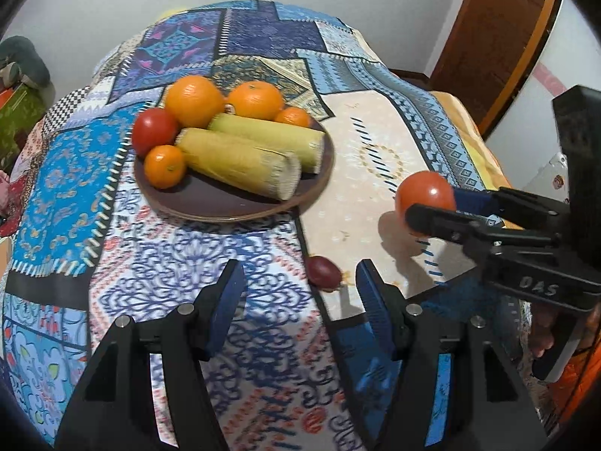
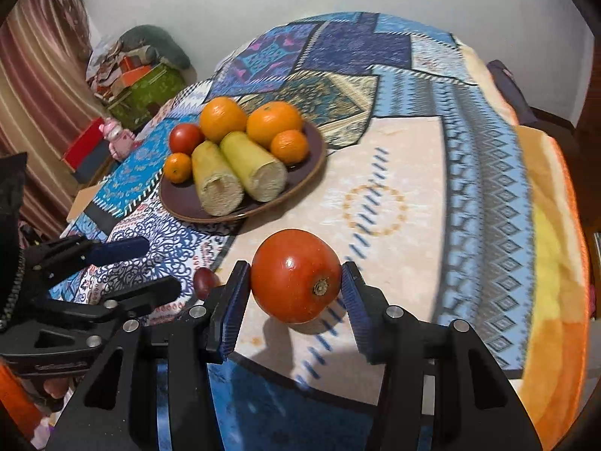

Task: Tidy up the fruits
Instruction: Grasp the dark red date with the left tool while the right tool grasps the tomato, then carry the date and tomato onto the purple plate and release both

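- Right gripper [image 2: 296, 288]: clenched on a red tomato [image 2: 295, 276], one blue pad on each flank, stem scar facing the camera. The tomato's shadow falls on the patterned cloth [image 2: 394, 173] just below it, so it appears lifted slightly clear of the surface.
- Left gripper [image 1: 296, 289]: released and holding nothing, fingers spread wide, at the near edge of the cloth to the left of the right gripper.
- Plate [image 1: 210, 206]: dark, far and left of the held tomato. It carries two pale yellow stalk sections [image 1: 240, 159], a second red tomato [image 1: 154, 129], two large oranges [image 1: 193, 99] and two small ones.
- Small dark-red fruit [image 1: 323, 270]: loose on the cloth, just beyond the left gripper's right finger; its kind cannot be told.
- Judged step: carrying the held tomato toward the plate.
- Risk 1: the skin is smooth and rounded and the pads grip only at its widest line; a fast swing could let it rotate or slip out.
- Risk 2: too hard a squeeze would bruise or split it.
- Risk 3: the plate is crowded; free space lies mainly at its near rim, so a careless drop could roll off or nudge the small oranges.
- Risk 4: the left gripper could knock the dark-red fruit off the near edge.
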`<state>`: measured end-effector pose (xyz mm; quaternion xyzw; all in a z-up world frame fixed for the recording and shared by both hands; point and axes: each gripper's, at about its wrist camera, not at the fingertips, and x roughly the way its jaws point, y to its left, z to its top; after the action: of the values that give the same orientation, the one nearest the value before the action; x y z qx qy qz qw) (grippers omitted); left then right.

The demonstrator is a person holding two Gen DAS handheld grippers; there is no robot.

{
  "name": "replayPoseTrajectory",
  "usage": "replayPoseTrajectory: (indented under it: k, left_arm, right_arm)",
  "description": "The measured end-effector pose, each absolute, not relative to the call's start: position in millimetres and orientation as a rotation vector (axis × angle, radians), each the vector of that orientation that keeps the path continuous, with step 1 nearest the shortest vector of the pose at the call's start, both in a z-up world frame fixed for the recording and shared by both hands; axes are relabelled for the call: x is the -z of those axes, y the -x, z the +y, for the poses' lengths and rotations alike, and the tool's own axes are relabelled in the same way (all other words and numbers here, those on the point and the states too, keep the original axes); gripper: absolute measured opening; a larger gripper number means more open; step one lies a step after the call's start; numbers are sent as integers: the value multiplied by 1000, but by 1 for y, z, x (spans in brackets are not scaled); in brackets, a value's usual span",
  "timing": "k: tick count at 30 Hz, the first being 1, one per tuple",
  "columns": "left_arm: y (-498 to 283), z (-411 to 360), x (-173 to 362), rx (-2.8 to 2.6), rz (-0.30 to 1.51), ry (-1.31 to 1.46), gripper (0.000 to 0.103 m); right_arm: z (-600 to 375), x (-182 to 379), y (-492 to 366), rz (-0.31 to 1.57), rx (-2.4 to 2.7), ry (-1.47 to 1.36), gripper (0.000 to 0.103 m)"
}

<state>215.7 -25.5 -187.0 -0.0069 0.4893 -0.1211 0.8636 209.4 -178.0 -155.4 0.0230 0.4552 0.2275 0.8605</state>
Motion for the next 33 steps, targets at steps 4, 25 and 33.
replayPoseTrajectory:
  k: [4, 25, 33]
  left_arm:
    - [-221, -39, 195, 265, 1050, -13, 49]
    - [-220, -18, 194, 228, 1027, -13, 24]
    - [-234, 26, 174, 163, 972, 42, 24]
  right_arm:
    - [-189, 153, -208, 945, -474, -68, 46]
    - [-174, 151, -213, 930, -521, -80, 46]
    - [-147, 135, -224, 889, -558, -59, 46]
